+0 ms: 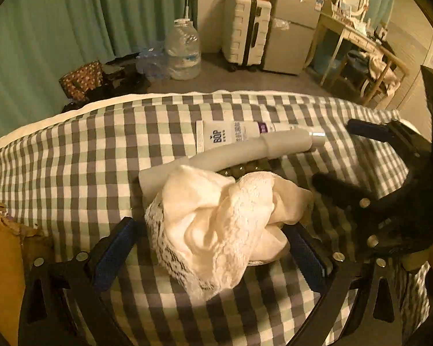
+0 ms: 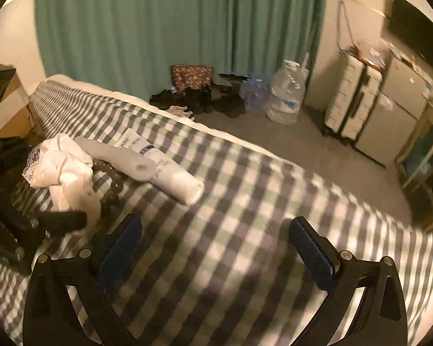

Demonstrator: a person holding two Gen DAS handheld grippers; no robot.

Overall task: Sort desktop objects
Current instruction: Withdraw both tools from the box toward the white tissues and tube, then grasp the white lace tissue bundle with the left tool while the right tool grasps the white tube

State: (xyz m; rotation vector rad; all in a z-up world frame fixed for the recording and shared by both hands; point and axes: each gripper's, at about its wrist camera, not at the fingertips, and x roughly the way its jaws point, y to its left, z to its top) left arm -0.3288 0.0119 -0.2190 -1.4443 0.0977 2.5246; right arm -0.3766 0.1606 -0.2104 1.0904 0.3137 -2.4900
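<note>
The left gripper (image 1: 213,248) straddles a crumpled white cloth (image 1: 219,222) with jaws wide, pads not pressing; just beside it the right gripper (image 2: 216,245) gapes empty over checked bedding (image 2: 245,201).

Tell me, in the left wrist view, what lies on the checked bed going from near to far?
White cloth → dark beads → long white wand → BOP tube.

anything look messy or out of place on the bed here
Yes: the white lace cloth lies crumpled in a heap, partly covering a dark bead string, with a white curved device resting across a white tube.
</note>
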